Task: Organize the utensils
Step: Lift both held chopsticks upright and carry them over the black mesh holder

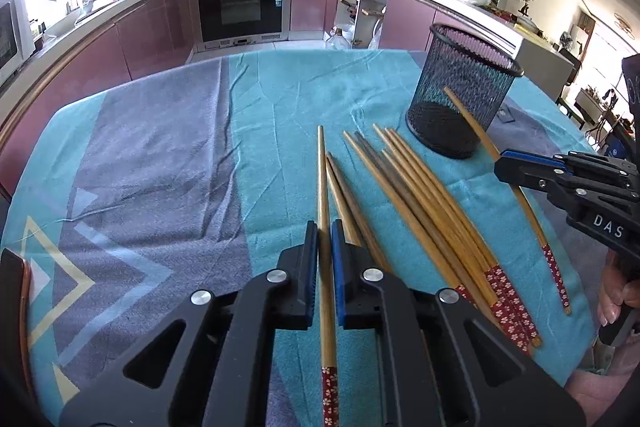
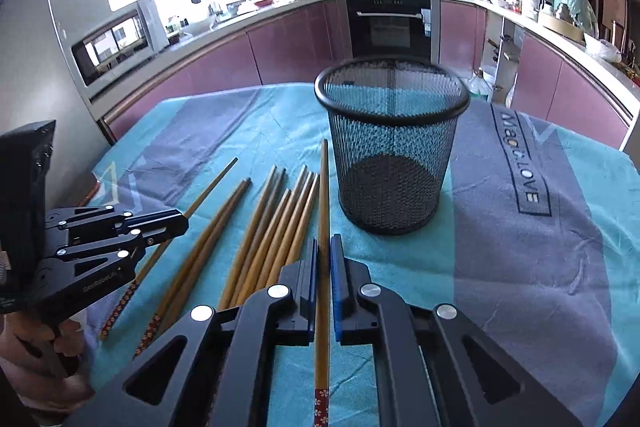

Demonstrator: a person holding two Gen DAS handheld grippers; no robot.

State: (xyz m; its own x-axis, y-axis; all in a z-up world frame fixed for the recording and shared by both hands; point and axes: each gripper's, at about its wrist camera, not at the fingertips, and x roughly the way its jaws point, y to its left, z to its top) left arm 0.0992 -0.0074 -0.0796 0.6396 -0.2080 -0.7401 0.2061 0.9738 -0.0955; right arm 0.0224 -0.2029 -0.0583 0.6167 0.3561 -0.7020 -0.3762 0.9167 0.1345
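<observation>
Left of the mesh basket (image 1: 464,91), seen from the left wrist: left gripper (image 1: 325,243) pinched tight on one chopstick (image 1: 322,187), pads clamped partway along the shaft, thin tip aimed away toward the far table edge, patterned red end trailing back under the gripper body. Gripped mid-shaft probably for balance, so neither end droops when lifted. Nearer the basket, a loose bundle of chopsticks (image 1: 420,211) fanned flat on the teal cloth (image 1: 160,155), red ends toward the person. Right beside the basket, right gripper (image 1: 505,165) clamped on another single stick that crosses in front of the basket's base. Wide bare cloth left of the held stick; free room to swing that way.

Just in front of the mesh basket (image 2: 394,155), from the right wrist: right gripper (image 2: 324,255) pressed shut on its chopstick (image 2: 323,195), tip close beside the basket's lower wall and well below the rim (image 2: 392,105). Stick needs lifting above that rim and tipping before any drop inside, judging by the height gap. Basket appears empty, mouth open and unobstructed. Left of the basket, the bundle (image 2: 272,227) lying on the cloth, then the left gripper (image 2: 182,219) holding its stick farther out. Bare grey-and-teal cloth right of the basket, table edge beyond; enough clearance for an approach from there.
</observation>
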